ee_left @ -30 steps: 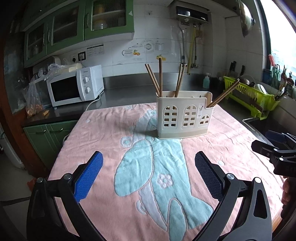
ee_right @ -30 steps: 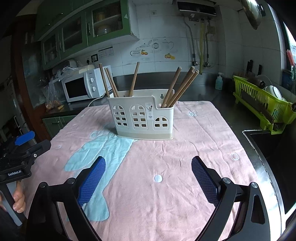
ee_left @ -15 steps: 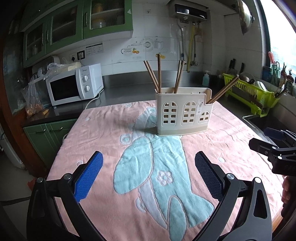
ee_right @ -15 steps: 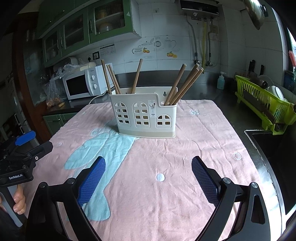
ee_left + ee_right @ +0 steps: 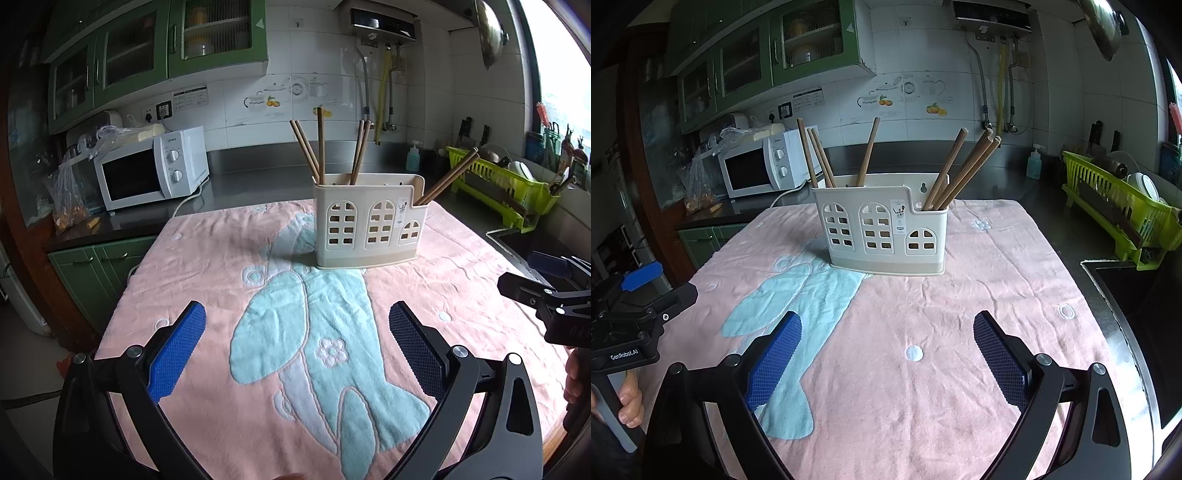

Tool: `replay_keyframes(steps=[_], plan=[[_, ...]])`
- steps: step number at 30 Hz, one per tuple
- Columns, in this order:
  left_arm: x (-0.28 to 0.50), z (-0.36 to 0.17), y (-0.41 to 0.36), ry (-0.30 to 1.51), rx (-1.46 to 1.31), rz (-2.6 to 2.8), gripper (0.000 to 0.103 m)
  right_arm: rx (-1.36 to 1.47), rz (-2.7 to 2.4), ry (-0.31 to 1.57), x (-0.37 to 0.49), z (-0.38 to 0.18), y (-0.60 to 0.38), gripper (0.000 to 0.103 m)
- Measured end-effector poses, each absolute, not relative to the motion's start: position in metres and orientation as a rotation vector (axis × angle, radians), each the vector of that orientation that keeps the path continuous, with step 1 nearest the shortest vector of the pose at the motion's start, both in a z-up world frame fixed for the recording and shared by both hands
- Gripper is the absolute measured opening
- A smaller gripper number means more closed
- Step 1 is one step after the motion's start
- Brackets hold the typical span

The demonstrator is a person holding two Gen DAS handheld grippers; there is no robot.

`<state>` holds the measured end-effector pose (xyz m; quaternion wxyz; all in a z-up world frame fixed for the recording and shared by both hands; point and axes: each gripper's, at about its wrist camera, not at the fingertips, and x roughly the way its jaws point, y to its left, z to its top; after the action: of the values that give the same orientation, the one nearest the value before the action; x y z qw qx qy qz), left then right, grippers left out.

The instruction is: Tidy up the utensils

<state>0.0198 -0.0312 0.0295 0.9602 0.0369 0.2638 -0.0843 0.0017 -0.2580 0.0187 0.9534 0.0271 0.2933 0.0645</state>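
A cream utensil holder (image 5: 367, 225) with arched cut-outs stands upright on a pink towel (image 5: 207, 280). Several brown chopsticks (image 5: 320, 146) stand in its compartments; some lean right from the low end compartment (image 5: 964, 168). The holder also shows in the right wrist view (image 5: 882, 230). My left gripper (image 5: 295, 332) is open and empty, well short of the holder. My right gripper (image 5: 886, 338) is open and empty, also short of it. Each gripper shows at the edge of the other's view.
A white microwave (image 5: 147, 170) sits on the dark counter at the back left. A green dish rack (image 5: 1123, 210) stands at the right beside a sink (image 5: 1137, 310). Green cupboards (image 5: 155, 48) hang above.
Both grippers have drawn back and risen slightly, so the holder looks a little farther away. Both stay open and empty.
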Motion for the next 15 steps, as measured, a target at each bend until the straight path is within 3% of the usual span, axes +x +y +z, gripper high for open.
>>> replay_keyframes(steps=[15], plan=[[0.0167, 0.0277, -0.0304, 0.542, 0.084, -0.16, 0.098, 0.053, 0.136, 0.598, 0.0006, 0.0178, -0.2541, 0.091]])
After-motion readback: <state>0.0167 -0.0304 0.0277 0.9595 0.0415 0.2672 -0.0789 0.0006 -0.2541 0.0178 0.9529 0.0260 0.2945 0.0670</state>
